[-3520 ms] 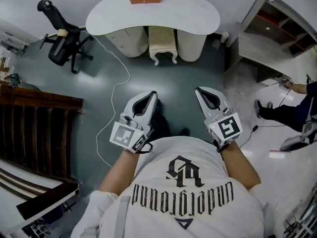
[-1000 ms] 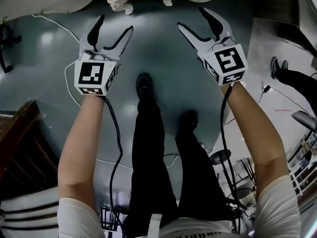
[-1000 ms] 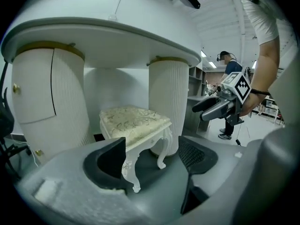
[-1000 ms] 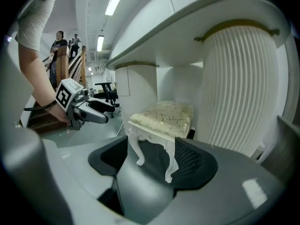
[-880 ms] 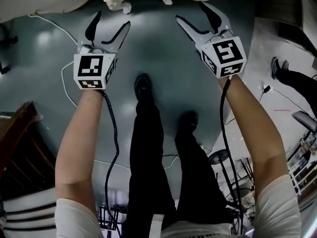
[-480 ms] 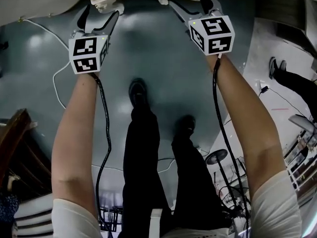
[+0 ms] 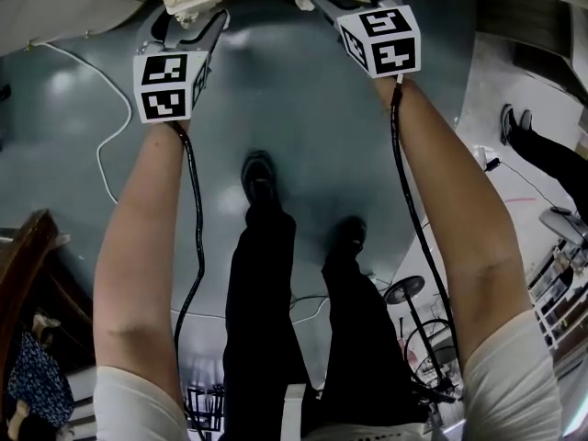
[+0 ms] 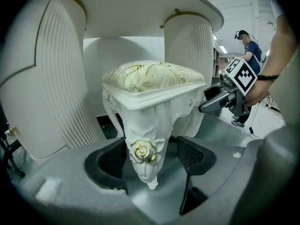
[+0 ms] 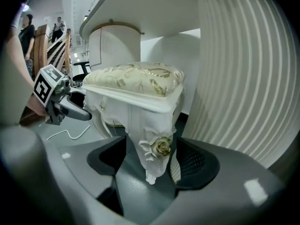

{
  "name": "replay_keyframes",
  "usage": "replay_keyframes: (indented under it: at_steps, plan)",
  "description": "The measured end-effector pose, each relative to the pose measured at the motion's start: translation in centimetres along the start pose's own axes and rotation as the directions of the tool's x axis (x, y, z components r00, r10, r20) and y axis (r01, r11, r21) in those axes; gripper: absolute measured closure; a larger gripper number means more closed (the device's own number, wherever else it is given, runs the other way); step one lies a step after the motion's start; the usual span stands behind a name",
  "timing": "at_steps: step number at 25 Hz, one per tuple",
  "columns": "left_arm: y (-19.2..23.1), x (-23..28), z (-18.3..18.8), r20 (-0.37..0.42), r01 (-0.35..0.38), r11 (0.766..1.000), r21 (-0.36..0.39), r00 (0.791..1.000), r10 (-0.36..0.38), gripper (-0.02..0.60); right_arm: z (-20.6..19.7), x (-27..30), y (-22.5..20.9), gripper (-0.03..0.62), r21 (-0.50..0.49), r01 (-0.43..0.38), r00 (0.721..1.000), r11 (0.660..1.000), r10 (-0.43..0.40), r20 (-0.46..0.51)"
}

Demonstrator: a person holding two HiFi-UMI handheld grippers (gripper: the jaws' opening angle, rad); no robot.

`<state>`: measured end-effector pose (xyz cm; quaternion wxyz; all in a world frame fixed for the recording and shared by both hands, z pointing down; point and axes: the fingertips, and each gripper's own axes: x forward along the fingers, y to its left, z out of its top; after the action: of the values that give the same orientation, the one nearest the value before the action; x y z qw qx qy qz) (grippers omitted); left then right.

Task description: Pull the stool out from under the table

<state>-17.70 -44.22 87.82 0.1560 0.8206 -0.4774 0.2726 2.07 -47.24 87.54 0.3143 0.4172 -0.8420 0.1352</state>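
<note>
**Left pedestal** (image 8: 51,78): white and ribbed. It stands under the surface (image 8: 140,6), close beside the stool on its left.

**White cable** (image 7: 103,145): a loose loop on the grey-green floor (image 7: 303,127), left of the person's left forearm.

**Left gripper** (image 8: 151,161): held low and angled down, with its marker cube (image 7: 170,85) facing up. The jaws are wide apart and have just been closing a little. The stool's near-left leg (image 8: 143,125) stands between them with a gap at each pad, so nothing is clamped.

**Stool** (image 8: 150,78): a white carved frame with a cream cushion patterned in gold. A gold rose (image 8: 142,150) sits on each near leg. The stool is tucked under the surface, between the two pedestals.

**Person**: stands facing the stool in black trousers (image 7: 266,301) and dark shoes, with both bare forearms stretched forward.

**Right gripper** (image 9: 151,161): level with its partner and also tilted down. The jaws are spread wide and have just been opening. The near-right leg (image 9: 152,135) stands between them, nearer the right pad, and is not gripped.

**Right pedestal** (image 9: 243,78): white and ribbed, just right of the stool.

**Far right**: a second person's dark trouser leg (image 7: 551,159) on paler flooring, well apart from the stool.
</note>
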Motion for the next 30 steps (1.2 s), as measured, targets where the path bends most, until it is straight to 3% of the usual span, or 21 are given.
replay_keyframes:
  at_steps: [2,4,15,30]
  plan:
    - [0.5,0.2,0.0,-0.004,-0.017,1.000,-0.003,1.000,0.017,0.294,0.0,0.2,-0.1,0.304,0.003,0.007,1.000,1.000,-0.007,-0.005]
    - [0.7,0.3,-0.3,-0.018,-0.026,1.000,0.010,0.999,0.027,0.308,-0.2,0.2,-0.2,0.307,0.006,0.012,1.000,1.000,-0.012,-0.010]
    - [0.4,-2.6,-2.7,-0.062,-0.024,1.000,0.015,0.998,0.025,0.319,-1.7,-1.5,3.3,0.321,0.021,0.006,0.999,1.000,-0.005,-0.046]
    - [-6.3,-12.3,-9.9,-0.118,-0.027,1.000,-0.011,0.993,0.026,0.327,-8.3,-10.4,11.7,0.353,0.003,-0.048,0.995,0.999,0.048,-0.092]
